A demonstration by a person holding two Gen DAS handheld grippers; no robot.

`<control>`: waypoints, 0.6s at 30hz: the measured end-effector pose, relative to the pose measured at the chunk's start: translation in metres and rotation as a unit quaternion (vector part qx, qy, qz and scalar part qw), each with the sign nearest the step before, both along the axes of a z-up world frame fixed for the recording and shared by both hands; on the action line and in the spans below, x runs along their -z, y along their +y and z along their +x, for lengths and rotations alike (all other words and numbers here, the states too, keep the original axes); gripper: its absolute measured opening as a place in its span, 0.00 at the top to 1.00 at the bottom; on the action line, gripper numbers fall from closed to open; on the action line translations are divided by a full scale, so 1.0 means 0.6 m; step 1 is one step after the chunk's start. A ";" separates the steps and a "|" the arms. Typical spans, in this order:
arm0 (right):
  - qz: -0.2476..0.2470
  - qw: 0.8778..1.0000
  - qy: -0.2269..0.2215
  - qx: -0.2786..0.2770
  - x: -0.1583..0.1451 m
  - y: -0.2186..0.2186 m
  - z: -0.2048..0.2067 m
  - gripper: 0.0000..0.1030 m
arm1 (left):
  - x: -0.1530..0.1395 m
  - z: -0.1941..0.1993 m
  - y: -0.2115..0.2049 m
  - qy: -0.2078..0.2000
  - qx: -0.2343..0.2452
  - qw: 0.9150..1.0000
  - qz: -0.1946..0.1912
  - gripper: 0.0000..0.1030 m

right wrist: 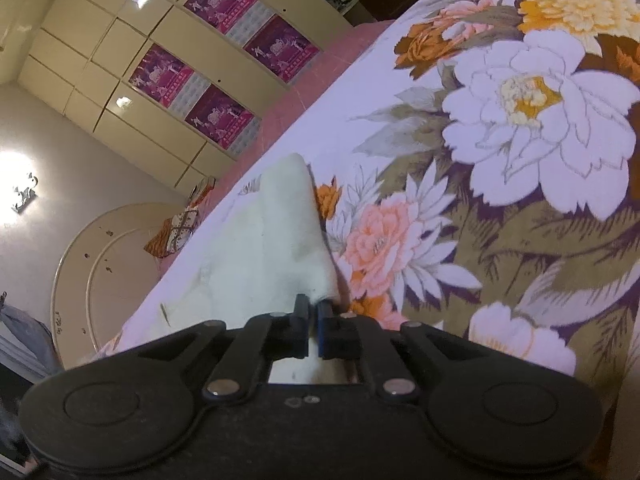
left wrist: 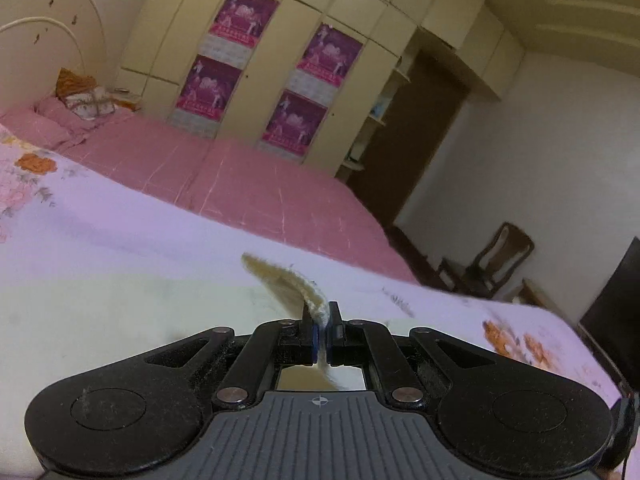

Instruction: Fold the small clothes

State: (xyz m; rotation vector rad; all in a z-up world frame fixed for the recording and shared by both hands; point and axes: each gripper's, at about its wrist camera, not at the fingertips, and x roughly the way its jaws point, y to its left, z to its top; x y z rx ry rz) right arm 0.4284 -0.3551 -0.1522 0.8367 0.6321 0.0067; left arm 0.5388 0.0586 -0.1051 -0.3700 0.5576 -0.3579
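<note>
The left gripper (left wrist: 322, 316) has its jaws closed tight on the edge of a small cream cloth (left wrist: 280, 280), a fuzzy, knitted-looking piece that rises from between the blue pads (left wrist: 316, 340) and curves up and away to the left, lifted clear of the floral bedspread (left wrist: 120, 240) beneath it. More of the same cream fabric shows through the gap behind the jaws. In the right wrist view, the right gripper (right wrist: 313, 308) is likewise pinched together on a corner of the cream cloth (right wrist: 272, 232), which spreads forward from the jaws in a loose, peaked fold and lies on the bedspread (right wrist: 520, 160) near its left edge as that camera sees it. The bedspread is pale with large white, peach and orange flowers on a dark leafy ground, and it covers the near part of a bed; beyond its far edge lies a plain pink sheet (left wrist: 248, 184). At the head of the bed stand a rounded cream headboard (left wrist: 44, 36) and a pile of pillows (left wrist: 84, 100). A wall of cream wardrobe doors (left wrist: 360, 92) carries four magenta posters (left wrist: 332, 52), and a wooden chair (left wrist: 500, 260) stands past the foot corner.
</note>
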 end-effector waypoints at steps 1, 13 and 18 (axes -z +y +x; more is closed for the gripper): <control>0.004 1.000 -0.001 0.002 0.001 -0.001 -0.001 0.96 | 0.017 0.004 0.002 0.028 -0.008 0.999 0.014 0.97; -0.072 0.995 -0.053 -0.039 -0.068 -0.006 -0.027 0.75 | 0.089 0.000 0.015 0.095 -0.028 0.994 0.037 0.97; -0.080 0.995 -0.044 -0.034 -0.066 -0.029 0.054 0.74 | 0.088 0.005 0.016 0.091 -0.030 0.995 0.037 0.97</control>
